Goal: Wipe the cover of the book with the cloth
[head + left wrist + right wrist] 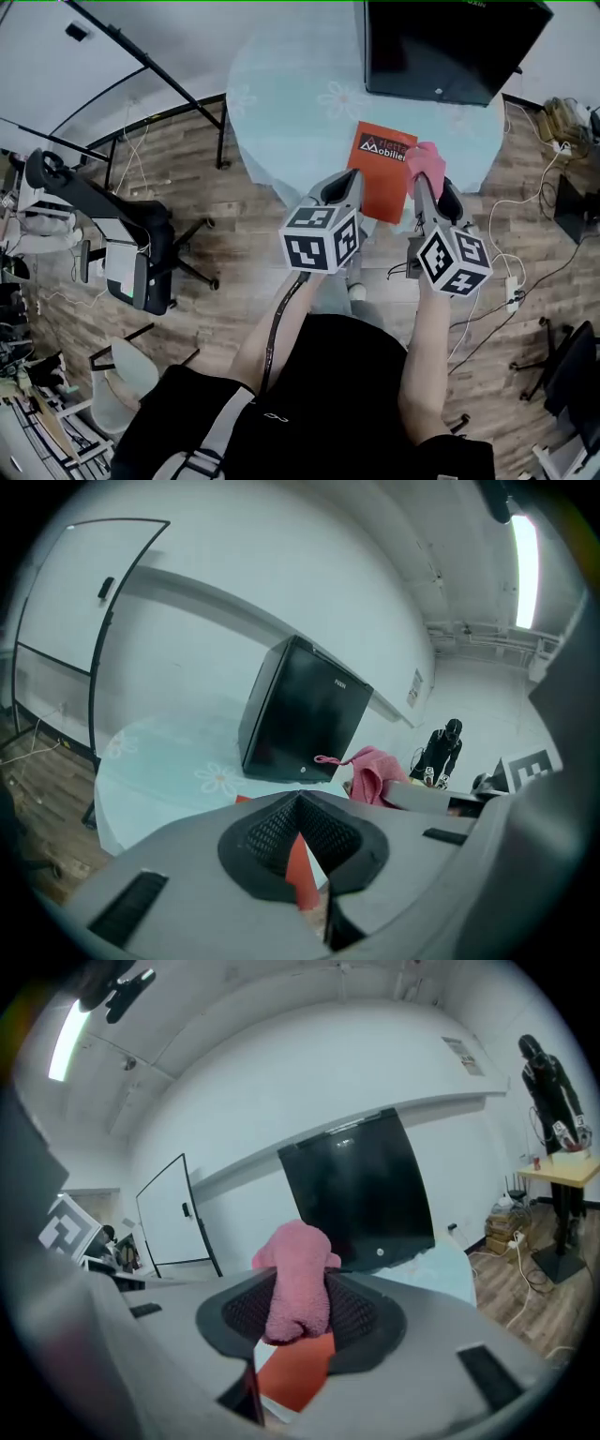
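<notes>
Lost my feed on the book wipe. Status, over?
Left tool shut on book edge. Right tool shut on pink cloth, at book's far right corner. Black box behind on table, clear of book.

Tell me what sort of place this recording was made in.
Probably an office or lab workroom. There is a white board on a black stand, a black swivel office chair, and a white power strip with loose cables on the wood-look floor, beside a round table under pale floral cloth.
</notes>
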Demonstrator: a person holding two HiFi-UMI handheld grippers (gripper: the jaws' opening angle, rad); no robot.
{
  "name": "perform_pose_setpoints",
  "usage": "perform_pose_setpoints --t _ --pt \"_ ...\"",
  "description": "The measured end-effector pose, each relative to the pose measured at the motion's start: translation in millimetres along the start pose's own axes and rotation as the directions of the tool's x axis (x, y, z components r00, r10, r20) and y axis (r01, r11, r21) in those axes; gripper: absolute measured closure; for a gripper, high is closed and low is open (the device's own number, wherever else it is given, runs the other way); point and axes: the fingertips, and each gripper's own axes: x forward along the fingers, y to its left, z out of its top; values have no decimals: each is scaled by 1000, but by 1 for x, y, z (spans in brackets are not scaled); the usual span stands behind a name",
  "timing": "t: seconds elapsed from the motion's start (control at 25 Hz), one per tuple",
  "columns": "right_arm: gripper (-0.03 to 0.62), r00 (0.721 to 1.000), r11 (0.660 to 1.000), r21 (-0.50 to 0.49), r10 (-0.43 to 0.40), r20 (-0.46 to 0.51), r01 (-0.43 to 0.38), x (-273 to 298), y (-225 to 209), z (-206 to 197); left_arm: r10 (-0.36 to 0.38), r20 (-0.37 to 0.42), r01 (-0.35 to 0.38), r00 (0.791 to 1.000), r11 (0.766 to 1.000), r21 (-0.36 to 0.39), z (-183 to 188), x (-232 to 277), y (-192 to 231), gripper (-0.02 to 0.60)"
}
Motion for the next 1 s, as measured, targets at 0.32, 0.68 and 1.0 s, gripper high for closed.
perform_pose_setpoints --t 0.32,0.68,1.0 --pt "444 985 993 -88 90 144 -78 -18 31 69 -38 208 22 977 997 79 82 -34 -30 569" --pt "447 948 978 -185 146 282 -96 -53 59 129 -107 329 66 938 989 132 129 -58 -63 569" --pt "446 922 969 -237 155 356 -71 -81 76 152 -122 350 79 929 988 135 136 -72 -64 569"
